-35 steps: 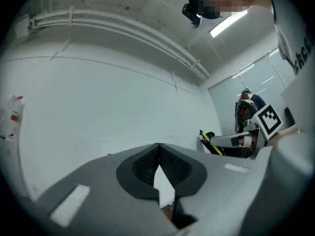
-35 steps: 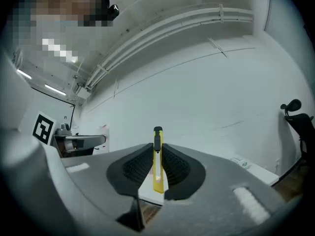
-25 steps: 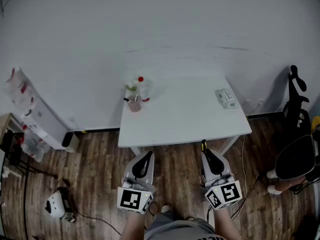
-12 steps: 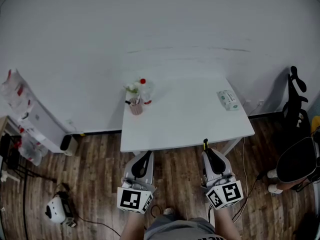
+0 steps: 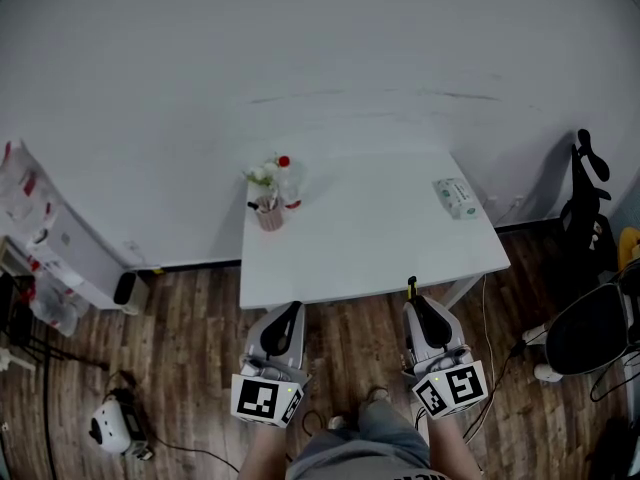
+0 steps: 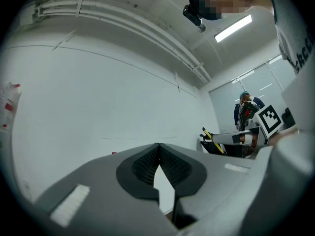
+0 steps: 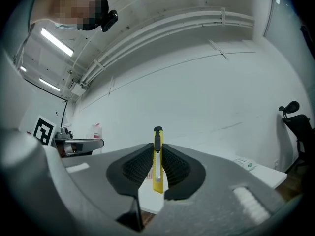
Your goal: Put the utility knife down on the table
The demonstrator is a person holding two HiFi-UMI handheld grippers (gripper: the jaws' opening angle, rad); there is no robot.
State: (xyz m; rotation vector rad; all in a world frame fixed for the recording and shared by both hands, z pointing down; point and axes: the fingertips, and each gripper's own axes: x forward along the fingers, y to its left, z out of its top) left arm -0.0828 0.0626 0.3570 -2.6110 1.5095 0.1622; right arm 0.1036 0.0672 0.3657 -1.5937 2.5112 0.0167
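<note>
Nearest the person, the right gripper (image 5: 415, 306) has its fingers (image 7: 134, 167) clamped on the utility knife (image 7: 157, 162). The knife stands upright between the ribbed pads, gripped about mid-body, with its black-capped end poking out past the fingertips. Beside it, the left gripper (image 5: 290, 311) carries nothing: its fingers (image 6: 142, 167) are pressed together with only a sliver of light below the tips. The knife looks like a slim yellow plastic cutter, so it is probably light, stiff and fairly smooth-sided. The present grip on the flat handle seems sound, and any hold should stay on that handle and away from the blade end. Whether a blade is out cannot be told. Such a narrow thing is unlikely to stand up by itself, so it should be laid flat, low over the top, and not dropped. Both grippers hang over the dark wooden floor (image 5: 190, 343), just short of the near edge of the counter (image 5: 370, 243), a plain white top with plenty of bare room in front. Along its far side stand a pinkish cup (image 5: 268, 214) of small items and a clear bottle (image 5: 289, 182) with a red cap. A small packet (image 5: 453, 197) lies near the right corner, well apart from them. A black office chair (image 5: 592, 323) sits to the right, and a bare white wall (image 5: 320, 58) closes the room behind.
</note>
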